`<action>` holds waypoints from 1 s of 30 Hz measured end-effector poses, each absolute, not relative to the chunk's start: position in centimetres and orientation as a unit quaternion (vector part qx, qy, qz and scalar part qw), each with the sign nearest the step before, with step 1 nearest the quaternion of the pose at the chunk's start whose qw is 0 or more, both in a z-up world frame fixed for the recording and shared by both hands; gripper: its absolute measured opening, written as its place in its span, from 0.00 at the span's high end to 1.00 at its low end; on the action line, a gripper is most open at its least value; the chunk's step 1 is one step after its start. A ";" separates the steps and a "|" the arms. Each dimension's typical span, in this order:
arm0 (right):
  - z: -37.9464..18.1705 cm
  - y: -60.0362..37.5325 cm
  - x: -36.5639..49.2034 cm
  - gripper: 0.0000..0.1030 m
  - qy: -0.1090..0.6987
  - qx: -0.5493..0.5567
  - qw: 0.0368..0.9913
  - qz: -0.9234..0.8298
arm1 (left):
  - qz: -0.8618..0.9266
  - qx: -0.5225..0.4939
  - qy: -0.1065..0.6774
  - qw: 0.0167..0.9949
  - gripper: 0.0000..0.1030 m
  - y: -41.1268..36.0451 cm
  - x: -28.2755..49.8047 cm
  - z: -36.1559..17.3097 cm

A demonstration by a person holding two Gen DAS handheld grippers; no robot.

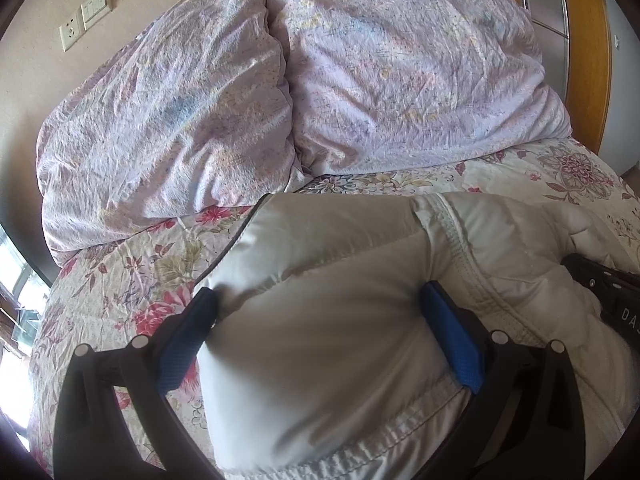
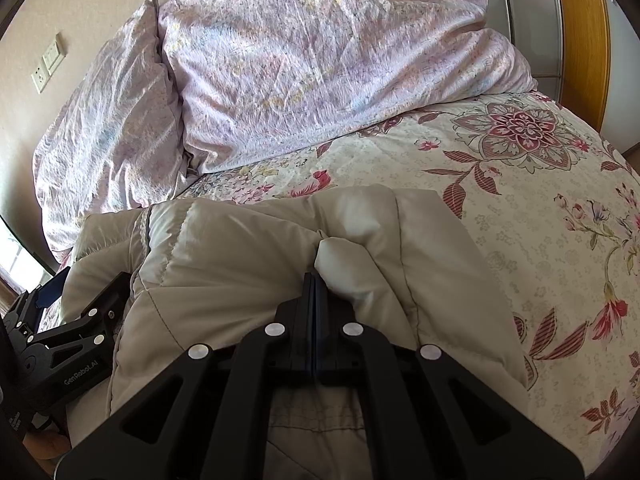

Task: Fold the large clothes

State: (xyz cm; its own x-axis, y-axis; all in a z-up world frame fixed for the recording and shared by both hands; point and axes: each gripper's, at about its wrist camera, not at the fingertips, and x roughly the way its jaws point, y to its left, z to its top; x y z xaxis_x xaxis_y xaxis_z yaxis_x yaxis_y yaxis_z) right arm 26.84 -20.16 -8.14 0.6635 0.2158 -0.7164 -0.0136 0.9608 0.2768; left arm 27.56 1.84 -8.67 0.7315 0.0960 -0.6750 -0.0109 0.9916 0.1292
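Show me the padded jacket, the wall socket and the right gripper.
padded jacket [image 1: 320, 320], left wrist view, puffy middle panel.
wall socket [image 1: 71, 33], left wrist view, its faceplate.
right gripper [image 2: 315, 280], right wrist view, closed fingertips pinching jacket fabric.

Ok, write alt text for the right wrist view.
The right claw, shut, pinches a fold of a pale puffy jacket lying on a floral bedspread. Two pink pillows sit behind, and the left claw shows at the jacket's left edge.

Left gripper [image 1: 320, 336]: black linkage frame, silver rivets, blue textured pads [image 1: 452, 340]. Right gripper [image 2: 315, 280]: same black frame. White "GenRobot.AI" lettering on the left gripper's side.
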 end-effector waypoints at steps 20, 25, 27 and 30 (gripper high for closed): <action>-2.9 -25.5 23.1 0.12 0.414 0.190 0.883 0.111 | -0.059 -0.095 0.384 0.917 0.02 8.5 22.0 -6.3; -3.4 -28.4 22.3 0.04 0.458 0.225 0.847 0.145 | -0.106 -0.154 0.399 0.897 0.02 11.3 20.3 -6.9; -4.6 -29.6 22.6 0.04 0.487 0.253 0.822 0.149 | -0.121 -0.181 0.403 0.889 0.02 12.0 19.9 -7.3; -6.4 -30.4 23.2 0.04 0.516 0.287 0.788 0.172 | -0.134 -0.194 0.413 0.880 0.02 12.3 19.5 -7.9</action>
